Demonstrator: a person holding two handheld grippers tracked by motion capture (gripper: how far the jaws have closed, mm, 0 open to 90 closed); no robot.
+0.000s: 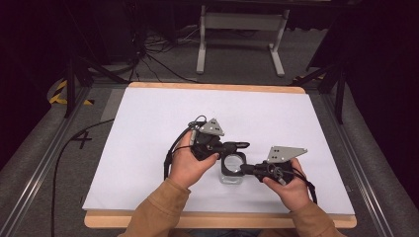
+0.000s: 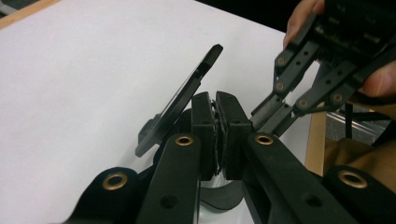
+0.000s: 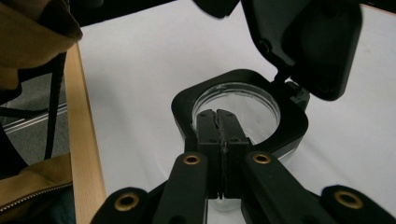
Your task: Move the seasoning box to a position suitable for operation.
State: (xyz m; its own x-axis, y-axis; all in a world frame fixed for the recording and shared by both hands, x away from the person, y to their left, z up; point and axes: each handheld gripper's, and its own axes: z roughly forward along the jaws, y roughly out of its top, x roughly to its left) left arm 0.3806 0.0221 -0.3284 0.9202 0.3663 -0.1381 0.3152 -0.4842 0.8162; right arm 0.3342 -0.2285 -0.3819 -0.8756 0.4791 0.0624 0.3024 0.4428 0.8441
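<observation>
Left gripper (image 1: 236, 145) has its jaws pressed onto the black collar (image 3: 187, 103) of a clear jar (image 1: 232, 169) near the table's (image 1: 148, 148) 6 o'clock edge; right gripper (image 1: 245, 170) pinches the collar's near rim. The hinged lid (image 3: 322, 51) stands flipped up toward 1 o'clock in the right gripper view. Judging by this, steady the rim firmly while lifting the lid. The jar stands upright, mouth up, long axis vertical.
</observation>
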